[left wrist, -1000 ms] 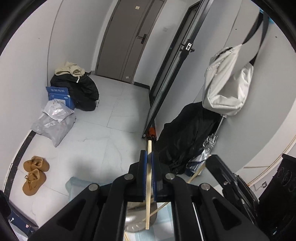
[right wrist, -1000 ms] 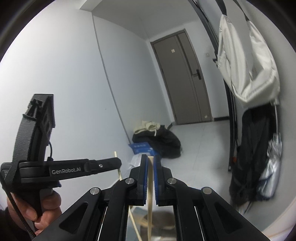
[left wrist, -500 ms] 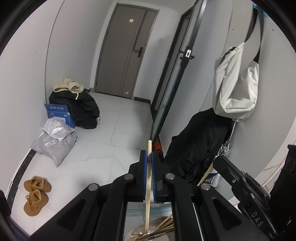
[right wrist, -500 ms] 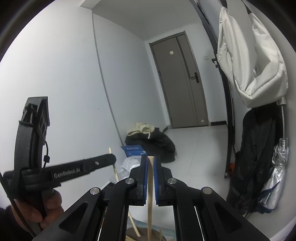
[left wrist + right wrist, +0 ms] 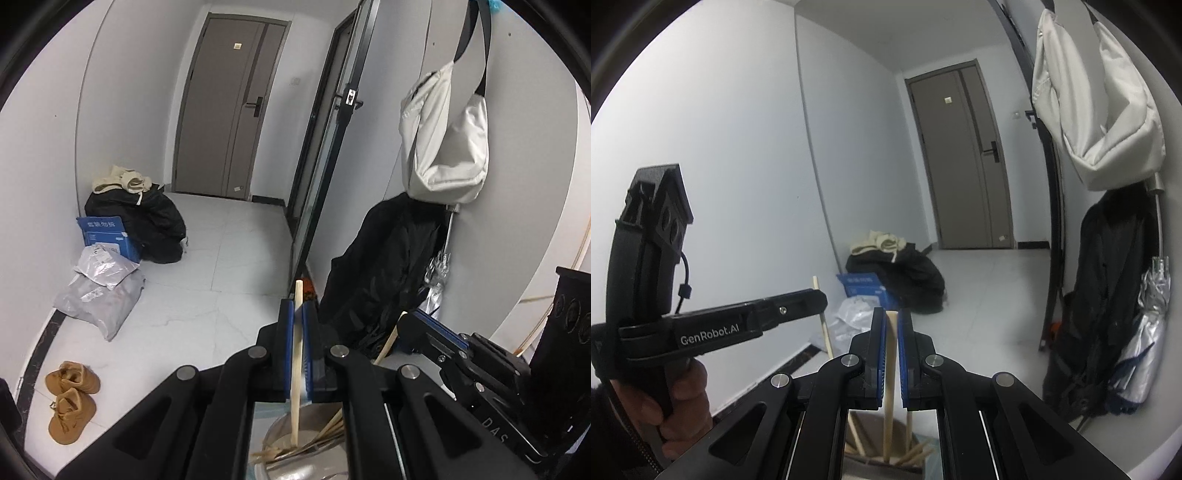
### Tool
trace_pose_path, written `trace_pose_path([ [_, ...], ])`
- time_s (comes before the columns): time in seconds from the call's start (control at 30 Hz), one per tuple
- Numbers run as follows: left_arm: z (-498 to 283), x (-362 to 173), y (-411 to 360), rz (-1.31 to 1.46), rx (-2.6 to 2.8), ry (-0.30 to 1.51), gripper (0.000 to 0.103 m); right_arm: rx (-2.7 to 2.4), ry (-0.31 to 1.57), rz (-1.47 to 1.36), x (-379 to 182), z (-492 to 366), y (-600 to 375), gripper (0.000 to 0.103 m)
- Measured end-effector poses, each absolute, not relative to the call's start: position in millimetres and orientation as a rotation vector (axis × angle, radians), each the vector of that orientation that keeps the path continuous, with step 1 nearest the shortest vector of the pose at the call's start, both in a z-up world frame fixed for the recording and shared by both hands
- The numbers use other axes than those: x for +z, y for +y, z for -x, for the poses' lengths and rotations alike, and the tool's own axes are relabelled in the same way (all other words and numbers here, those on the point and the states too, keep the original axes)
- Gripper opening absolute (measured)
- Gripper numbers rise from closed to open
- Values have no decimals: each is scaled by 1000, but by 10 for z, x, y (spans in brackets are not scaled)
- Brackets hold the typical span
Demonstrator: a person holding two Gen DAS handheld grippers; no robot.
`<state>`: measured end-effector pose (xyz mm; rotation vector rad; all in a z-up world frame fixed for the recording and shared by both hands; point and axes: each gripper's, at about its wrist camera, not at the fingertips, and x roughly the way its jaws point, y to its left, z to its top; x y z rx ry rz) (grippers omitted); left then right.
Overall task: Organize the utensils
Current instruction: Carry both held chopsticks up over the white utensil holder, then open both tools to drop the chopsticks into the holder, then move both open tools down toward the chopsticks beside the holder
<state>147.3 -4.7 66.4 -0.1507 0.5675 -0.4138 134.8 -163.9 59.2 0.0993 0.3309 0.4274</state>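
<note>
1. You hold both grippers above a dull, round metal bowl [image 5: 295, 465] of loose sticks.
2. Your left gripper [image 5: 298, 314] pinches one pale, slim wooden chopstick [image 5: 296, 365] upright; lower it straight.
3. Your right gripper [image 5: 891, 319] clamps another chopstick [image 5: 889, 384], tip over a brown holder [image 5: 886, 443].

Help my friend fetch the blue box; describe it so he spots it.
Start at the grey double door and follow the left wall to the black bag pile. The blue cardboard box leans against it, the only blue thing there, above the grey parcels.
</note>
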Motion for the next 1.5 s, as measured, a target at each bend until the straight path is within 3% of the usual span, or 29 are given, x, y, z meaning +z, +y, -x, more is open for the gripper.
trace_pose_path([
  [0.43,-1338,341,-82,140,-407,707,3,442,505,-114,95,-1253,-1666,8],
  [0.6,-1230,432,-21,174,-395,707,39,439,492,-148,231,-1067,-1799,10],
  [0.87,-967,611,13,180,-332,660,60,387,431,-150,466,-748,-1879,39],
  [1.03,-771,710,99,212,-305,625,70,356,423,-152,541,-530,-1942,46],
  [1.1,-673,752,125,226,-278,608,81,324,413,-150,564,-437,-1951,68],
  [1.13,-635,769,136,233,-266,603,82,315,402,-152,578,-377,-1961,72],
  [1.33,-348,834,148,248,-193,576,92,305,384,-160,596,-91,-1998,73],
  [1.43,-191,829,127,226,-156,548,101,295,381,-160,575,36,-2003,78],
  [1.5,-99,814,133,227,-137,526,102,295,380,-164,549,103,-1996,79],
])
